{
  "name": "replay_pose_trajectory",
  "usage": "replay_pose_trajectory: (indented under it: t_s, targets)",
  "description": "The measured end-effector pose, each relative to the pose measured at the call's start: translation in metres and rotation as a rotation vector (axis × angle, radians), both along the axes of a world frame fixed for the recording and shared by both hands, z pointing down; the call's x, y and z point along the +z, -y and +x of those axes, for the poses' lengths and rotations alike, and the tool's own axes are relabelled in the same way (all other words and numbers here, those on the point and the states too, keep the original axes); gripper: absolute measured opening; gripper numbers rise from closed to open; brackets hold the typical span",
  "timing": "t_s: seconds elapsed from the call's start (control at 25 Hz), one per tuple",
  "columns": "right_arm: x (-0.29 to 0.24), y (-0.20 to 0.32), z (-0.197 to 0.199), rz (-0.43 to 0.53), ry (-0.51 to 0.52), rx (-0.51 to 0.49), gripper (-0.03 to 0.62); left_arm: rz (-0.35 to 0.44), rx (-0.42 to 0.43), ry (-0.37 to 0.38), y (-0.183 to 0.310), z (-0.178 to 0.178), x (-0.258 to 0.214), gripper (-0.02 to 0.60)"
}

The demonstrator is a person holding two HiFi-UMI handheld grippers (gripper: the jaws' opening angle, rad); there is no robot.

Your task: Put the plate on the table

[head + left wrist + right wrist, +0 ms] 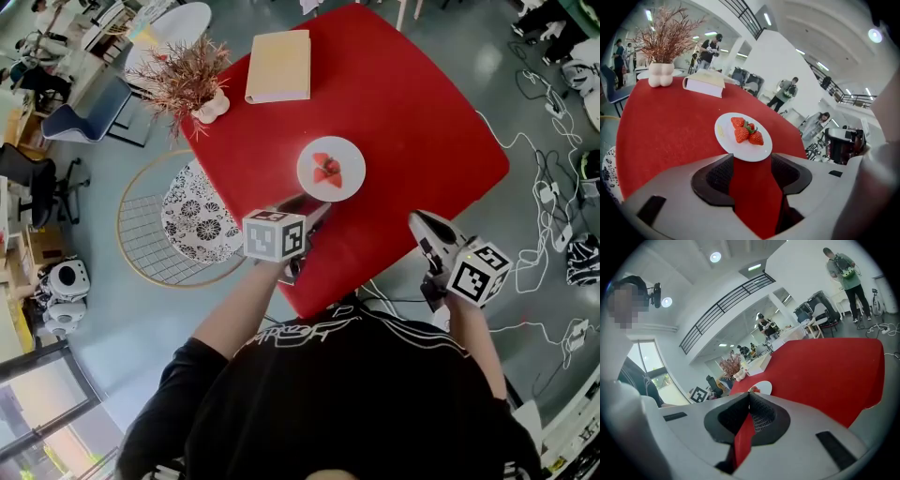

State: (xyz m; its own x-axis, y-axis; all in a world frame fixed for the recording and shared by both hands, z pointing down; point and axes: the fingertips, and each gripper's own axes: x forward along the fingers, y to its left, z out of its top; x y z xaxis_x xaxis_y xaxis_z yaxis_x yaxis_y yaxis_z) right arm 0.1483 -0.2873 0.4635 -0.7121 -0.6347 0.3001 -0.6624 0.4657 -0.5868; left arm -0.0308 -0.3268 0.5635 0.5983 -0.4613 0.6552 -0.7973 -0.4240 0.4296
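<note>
A small white plate (331, 169) with strawberries (327, 169) rests flat on the red table (422, 112), near its middle. My left gripper (314, 211) points at it from the near side. In the left gripper view the plate (743, 137) lies just ahead of the left gripper (752, 161), which stands open. Its near rim sits at the mouth of the jaws and the pads do not press on it. My right gripper (424, 228) hovers over the table's near right edge, shut and empty. The right gripper view shows the plate (761, 387) far beyond the right gripper (749, 397).
A cream book (278, 66) lies at the table's far side, and a white vase of dried reddish twigs (192, 84) stands at the far left corner. A round wire chair with a patterned cushion (197, 216) is left of the table. Cables (544, 197) trail on the floor at the right.
</note>
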Motion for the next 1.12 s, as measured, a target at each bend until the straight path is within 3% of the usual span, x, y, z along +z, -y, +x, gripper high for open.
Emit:
replay_pose_trajectory:
  t_s: [0.16, 0.28, 0.4, 0.56, 0.96, 1.12]
  targets:
    - [-0.003, -0.003, -0.001, 0.006, 0.001, 0.006, 0.008, 0.018, 0.000, -0.039, -0.004, -0.004, -0.012, 0.233]
    - [-0.009, -0.008, -0.007, 0.020, 0.007, 0.005, 0.008, 0.032, 0.000, -0.110, -0.010, 0.001, -0.031, 0.194]
    - [-0.019, -0.017, -0.013, 0.041, 0.008, 0.002, 0.008, 0.067, 0.031, -0.191, -0.023, 0.011, -0.063, 0.123]
    - [-0.037, -0.031, -0.021, 0.075, 0.016, 0.009, 0.008, 0.106, 0.094, -0.238, -0.046, 0.018, -0.104, 0.022]
    - [-0.095, -0.097, -0.069, 0.194, 0.036, -0.019, 0.008, 0.294, 0.306, -0.381, -0.137, 0.005, -0.220, 0.006]
    - [-0.113, -0.134, -0.095, 0.232, 0.039, -0.038, 0.008, 0.395, 0.376, -0.363, -0.182, -0.008, -0.245, 0.006]
